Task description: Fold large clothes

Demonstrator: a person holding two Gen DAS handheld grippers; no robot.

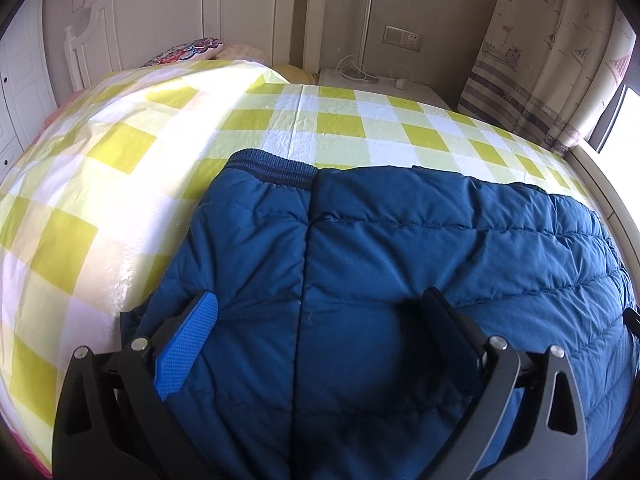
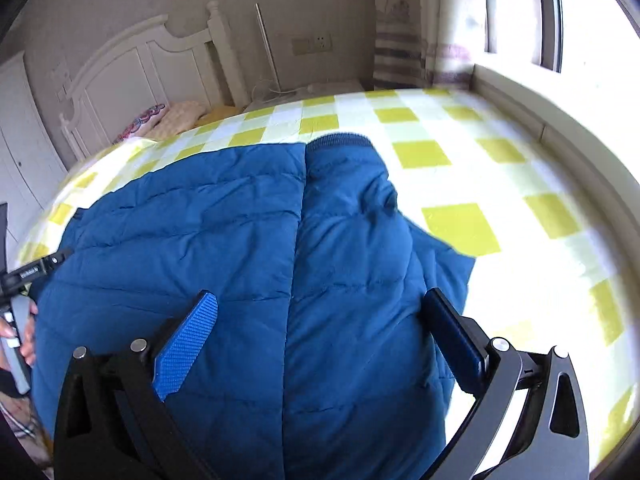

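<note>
Left hand-held gripper w/ blue ribbed pads (image 1: 316,304) hangs spread wide over the quilted blue padded jacket (image 1: 400,248), nothing between its fingers; right hand-held gripper w/ matching blue pads (image 2: 320,306) likewise spread apart above the jacket (image 2: 224,248), gripping nothing. Whether either pad touches the fabric cannot be told. The jacket lies flat on a bed under a yellow-and-white checked plastic sheet (image 1: 332,120), a sleeve folded in along each side, dark ribbed knit cuff (image 1: 276,168) at the sleeve's far end. Beyond the jacket: bare checked sheet, then a floral patterned pillow (image 1: 188,50) against the white panelled wooden headboard (image 1: 172,12), a white bedside table (image 1: 380,80) right of it, and a patterned striped curtain (image 1: 548,60) by the window
</note>
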